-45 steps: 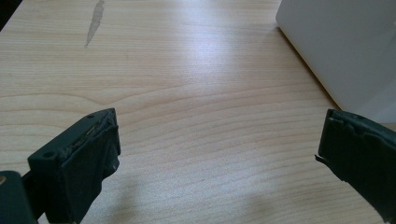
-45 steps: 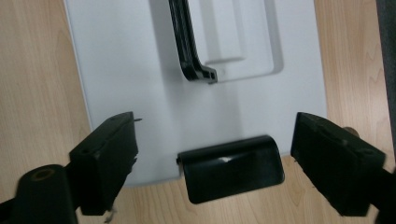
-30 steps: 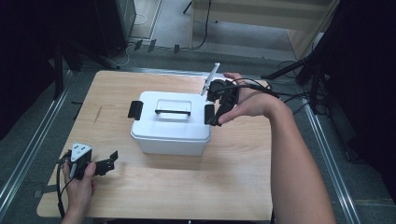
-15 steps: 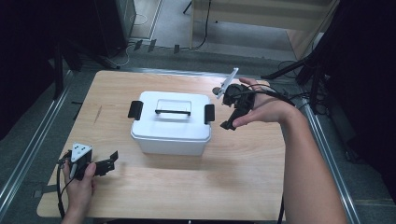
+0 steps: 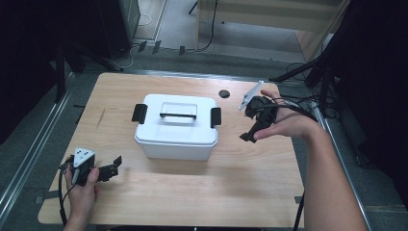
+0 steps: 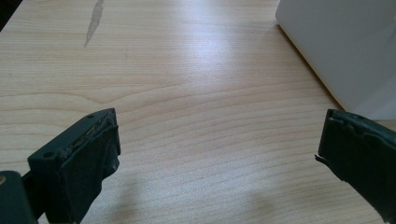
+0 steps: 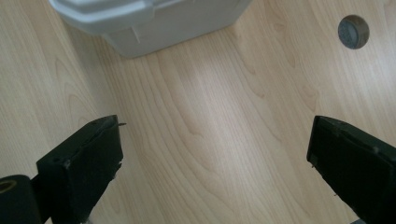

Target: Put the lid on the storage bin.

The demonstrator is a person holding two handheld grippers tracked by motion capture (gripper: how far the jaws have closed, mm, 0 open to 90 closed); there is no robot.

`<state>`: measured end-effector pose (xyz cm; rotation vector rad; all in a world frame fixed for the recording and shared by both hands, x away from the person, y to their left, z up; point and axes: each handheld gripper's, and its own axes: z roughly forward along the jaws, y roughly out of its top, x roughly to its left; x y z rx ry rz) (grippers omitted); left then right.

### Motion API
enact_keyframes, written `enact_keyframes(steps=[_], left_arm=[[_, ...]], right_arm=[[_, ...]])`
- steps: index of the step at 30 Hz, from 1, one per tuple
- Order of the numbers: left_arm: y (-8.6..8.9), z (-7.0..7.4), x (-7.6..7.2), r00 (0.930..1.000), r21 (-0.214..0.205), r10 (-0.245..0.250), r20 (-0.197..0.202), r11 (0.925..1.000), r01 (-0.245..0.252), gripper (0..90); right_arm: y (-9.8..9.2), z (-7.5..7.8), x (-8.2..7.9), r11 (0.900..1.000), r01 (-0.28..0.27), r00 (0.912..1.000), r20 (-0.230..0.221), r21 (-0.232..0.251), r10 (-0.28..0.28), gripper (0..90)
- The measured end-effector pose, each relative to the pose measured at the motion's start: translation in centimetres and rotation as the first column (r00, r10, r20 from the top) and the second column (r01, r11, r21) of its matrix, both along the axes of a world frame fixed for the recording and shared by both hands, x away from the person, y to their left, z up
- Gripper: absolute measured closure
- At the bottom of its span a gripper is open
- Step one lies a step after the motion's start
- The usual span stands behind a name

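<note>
A white lidded box (image 5: 175, 132) stands in the middle of the wooden table (image 5: 202, 192). It has a black handle (image 5: 178, 115) on top and a black latch on each end, left latch (image 5: 139, 113) and right latch (image 5: 215, 117). My right gripper (image 5: 252, 127) hovers to the right of the box, apart from it, jaws open and empty. In the right gripper view (image 7: 215, 140) the box (image 7: 154, 14) lies ahead at the top. My left gripper (image 5: 114, 164) rests near the table's front left, open and empty. The left gripper view (image 6: 219, 135) has the box's corner (image 6: 345, 46) at upper right.
A small dark round disc (image 5: 223, 94) sits flush in the tabletop behind the box's right end, also seen as the disc (image 7: 353, 31) in the right gripper view. Metal rails run along both table sides. Cables trail from the right gripper over the right edge.
My right gripper has drawn back to the right, away from the box's right latch, and now hangs over bare table. The left gripper has stayed put.
</note>
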<state>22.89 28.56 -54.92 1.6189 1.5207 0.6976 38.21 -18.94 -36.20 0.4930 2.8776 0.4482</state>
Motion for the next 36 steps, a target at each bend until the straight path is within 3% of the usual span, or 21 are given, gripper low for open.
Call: enact_keyframes(steps=[21, 36], left_arm=[[0.0, 0.0, 0.0, 1.0000, -0.001, -0.001, 0.001, 1.0000, 0.001, 0.0], [0.0, 0.0, -0.1, 1.0000, -0.002, -0.001, 0.000, 1.0000, 0.001, 0.0]], right_arm=[[-3.8, -3.7, -1.5, 0.9984, 0.056, 0.9984, -0.007, 0.006, -0.056, 3.8], [-6.0, -5.6, -3.2, 0.9949, 0.094, 0.9952, 0.023, 0.036, -0.095, 3.8]])
